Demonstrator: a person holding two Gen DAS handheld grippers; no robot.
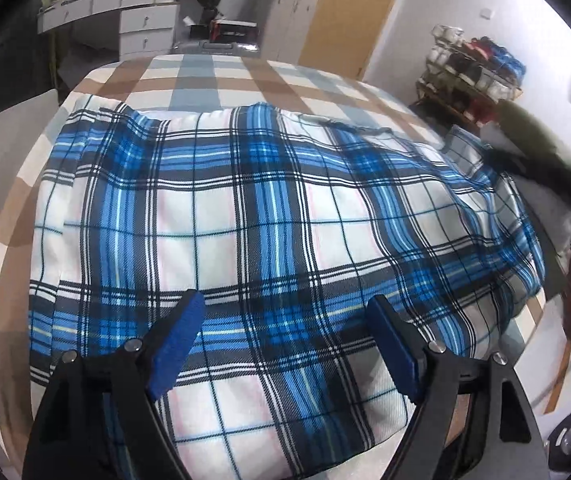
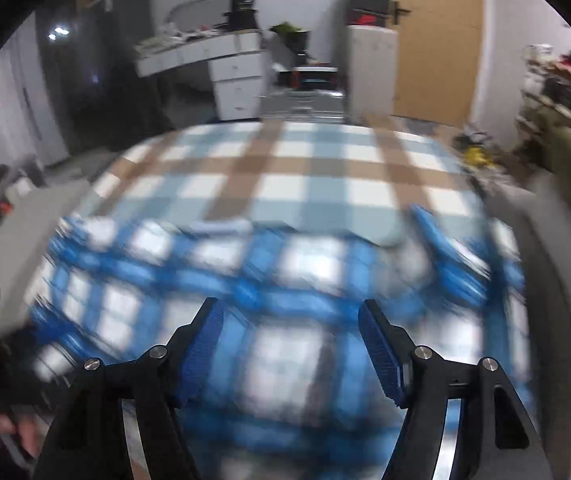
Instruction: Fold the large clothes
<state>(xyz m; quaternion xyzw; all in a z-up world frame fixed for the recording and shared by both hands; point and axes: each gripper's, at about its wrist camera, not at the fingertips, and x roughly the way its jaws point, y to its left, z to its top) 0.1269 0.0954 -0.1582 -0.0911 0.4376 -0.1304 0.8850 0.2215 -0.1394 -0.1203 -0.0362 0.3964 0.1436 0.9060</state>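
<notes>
The left gripper tilts down over the plaid cloth, its blue pads spread wide with nothing between them. The right gripper slants down likewise, jaws apart and empty above the blurred cloth. The cloth lies spread on the checked bed. A hand shows at the right view's lower left edge.

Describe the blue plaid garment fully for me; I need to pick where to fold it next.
The blue plaid garment is woven-looking cloth, white checked with blue and black stripes. It lies spread across the brown, grey and white checked bed cover, fairly flat, with ripples along its far edge and bunching at its right end. What kind of garment it is cannot be told. Both hand-held grippers, left and right, hang open over it, gripping nothing. The right wrist view is blurred.
</notes>
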